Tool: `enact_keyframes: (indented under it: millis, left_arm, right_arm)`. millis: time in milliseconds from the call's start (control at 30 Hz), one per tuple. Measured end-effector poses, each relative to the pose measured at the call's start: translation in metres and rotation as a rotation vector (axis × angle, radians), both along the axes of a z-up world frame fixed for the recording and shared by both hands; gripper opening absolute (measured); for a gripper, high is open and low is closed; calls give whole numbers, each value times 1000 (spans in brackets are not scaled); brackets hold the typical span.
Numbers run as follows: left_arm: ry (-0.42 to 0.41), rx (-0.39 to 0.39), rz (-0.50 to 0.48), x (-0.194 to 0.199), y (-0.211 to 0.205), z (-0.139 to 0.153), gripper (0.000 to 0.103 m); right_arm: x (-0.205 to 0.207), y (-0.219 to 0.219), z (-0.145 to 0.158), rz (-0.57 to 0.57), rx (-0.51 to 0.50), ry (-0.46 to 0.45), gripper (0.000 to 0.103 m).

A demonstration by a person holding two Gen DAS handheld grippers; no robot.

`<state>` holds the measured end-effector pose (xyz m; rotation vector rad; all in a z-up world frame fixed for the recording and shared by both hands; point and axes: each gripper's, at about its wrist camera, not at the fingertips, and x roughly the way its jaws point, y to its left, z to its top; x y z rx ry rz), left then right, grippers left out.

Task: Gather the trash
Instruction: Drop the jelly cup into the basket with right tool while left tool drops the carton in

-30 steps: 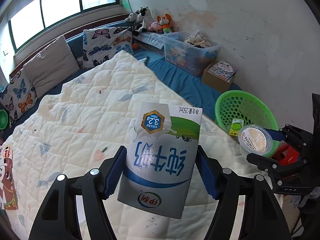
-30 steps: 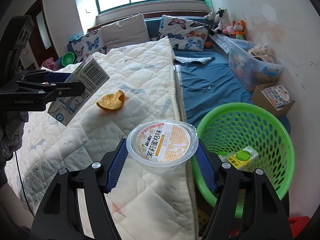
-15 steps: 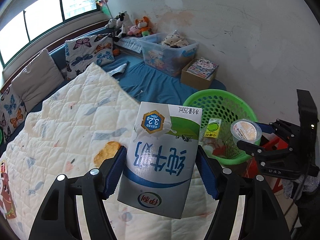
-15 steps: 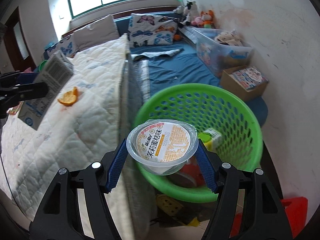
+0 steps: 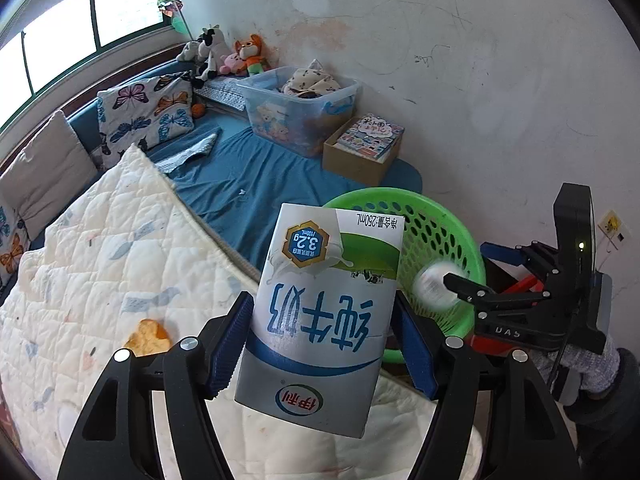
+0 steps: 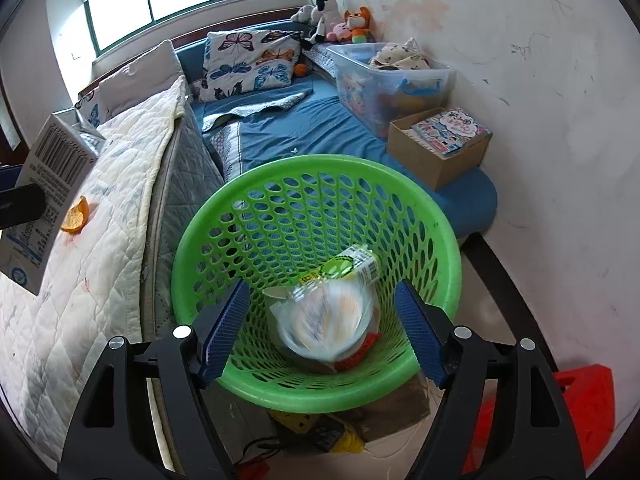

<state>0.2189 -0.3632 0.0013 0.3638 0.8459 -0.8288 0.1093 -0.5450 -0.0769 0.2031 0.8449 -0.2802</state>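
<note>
Left gripper (image 5: 324, 340) clamps its blue pads (image 5: 230, 346) on a milk carton (image 5: 320, 320); right gripper (image 6: 322, 328) hangs with jaws spread wide, holding nothing.

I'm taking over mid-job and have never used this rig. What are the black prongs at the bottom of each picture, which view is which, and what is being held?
The prongs are handheld two-finger grippers, each with its own camera. In the left view, the left gripper is shut on a milk carton over the quilt, where an orange peel lies. In the right view, the right gripper is open above the green basket; a blurred plastic cup sits or drops inside, beside a small green carton.
</note>
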Motion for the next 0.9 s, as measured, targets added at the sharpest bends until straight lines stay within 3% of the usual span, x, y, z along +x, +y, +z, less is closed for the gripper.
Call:
enact_keyframes:
  millis: [467, 900]
  left_arm:
    - [62, 12, -28, 2, -63, -26, 67]
    - [146, -1, -29, 7, -92, -55, 68]
  right_arm:
    - [-27, 1, 7, 15, 21, -49, 78]
    - [-37, 2, 3, 10, 44, -56, 79]
